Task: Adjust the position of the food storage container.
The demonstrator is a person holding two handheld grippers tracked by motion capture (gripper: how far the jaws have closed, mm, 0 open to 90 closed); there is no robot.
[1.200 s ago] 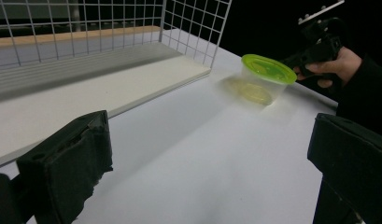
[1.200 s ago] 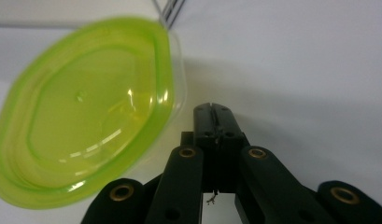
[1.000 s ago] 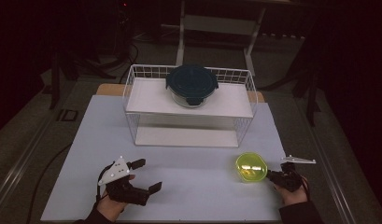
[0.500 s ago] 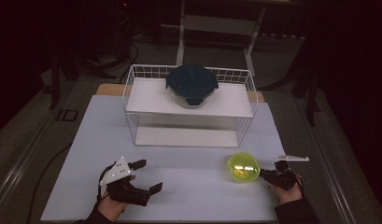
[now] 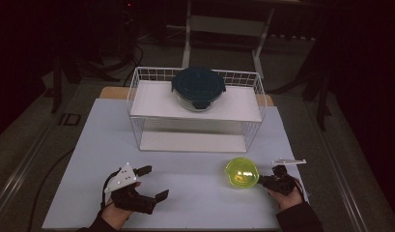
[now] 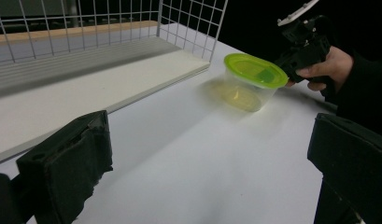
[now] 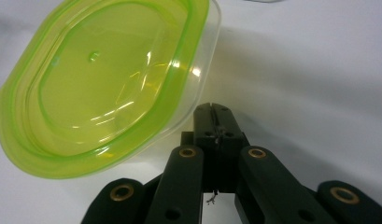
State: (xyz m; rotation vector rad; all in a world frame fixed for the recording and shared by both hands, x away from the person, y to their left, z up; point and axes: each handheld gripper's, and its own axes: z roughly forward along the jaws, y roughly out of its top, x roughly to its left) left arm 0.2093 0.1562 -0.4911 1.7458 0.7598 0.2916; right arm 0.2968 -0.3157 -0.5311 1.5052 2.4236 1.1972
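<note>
Near the table's front right corner, my right gripper (image 5: 263,181), jaws pressed together, touches the green-lidded container (image 5: 241,172) with its tips; my left gripper (image 5: 148,186) stands spread, well apart.

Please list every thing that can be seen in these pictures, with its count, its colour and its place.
container with green lid: one, clear with yellow-green lid, on the table in front of the rack, at the right gripper's tips
container with dark lid: one, glass with dark teal lid, on the rack's upper shelf
wire rack: one, white, two shelves, far middle of the table
table: one, white
left gripper: one, black, jaws open, near left
right gripper: one, black, jaws shut, near right
</note>
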